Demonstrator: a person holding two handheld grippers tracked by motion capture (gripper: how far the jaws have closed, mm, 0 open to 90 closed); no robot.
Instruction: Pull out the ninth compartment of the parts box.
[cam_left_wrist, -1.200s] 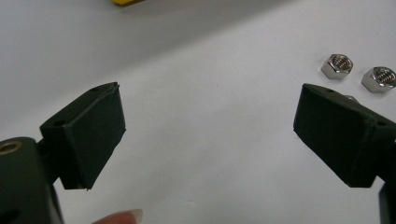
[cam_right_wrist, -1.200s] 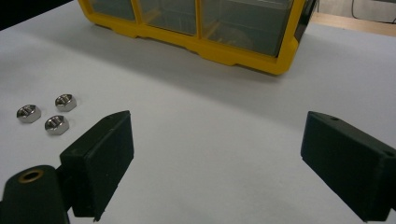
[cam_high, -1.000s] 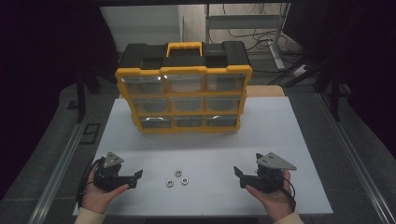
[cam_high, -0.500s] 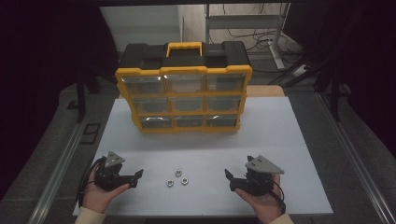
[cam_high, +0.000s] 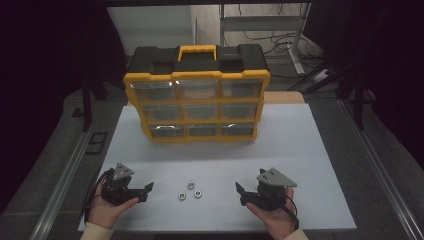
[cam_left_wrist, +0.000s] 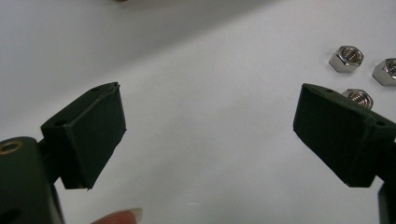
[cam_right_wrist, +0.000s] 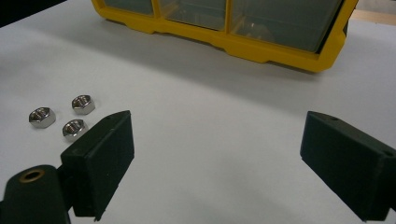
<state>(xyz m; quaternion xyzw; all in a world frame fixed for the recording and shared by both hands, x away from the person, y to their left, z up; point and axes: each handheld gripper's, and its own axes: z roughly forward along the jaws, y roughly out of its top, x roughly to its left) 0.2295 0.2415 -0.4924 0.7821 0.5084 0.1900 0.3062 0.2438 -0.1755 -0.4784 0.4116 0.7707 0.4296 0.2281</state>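
Note:
Three steel hex nuts (cam_high: 190, 191) lie close together on the white board, near its front edge. My left gripper (cam_high: 146, 190) rests to their left, held in a hand, jaws open and pointing right toward them. In the left gripper view the nuts (cam_left_wrist: 346, 58) sit beyond the right jaw, and nothing is between the jaws of the left gripper (cam_left_wrist: 210, 135). My right gripper (cam_high: 240, 193) stands right of the nuts, open and pointing left. In the right gripper view its own jaws (cam_right_wrist: 217, 158) are empty, with the nuts (cam_right_wrist: 74, 128) off to the left.
A yellow and black drawer organizer (cam_high: 196, 107) with clear drawers stands upright at the back of the white board (cam_high: 300, 150); its lower edge (cam_right_wrist: 233, 44) shows in the right gripper view. Metal rails run along both sides of the table.
My right gripper has slid left, closer to the nuts. The left gripper and the nuts have stayed where they were.

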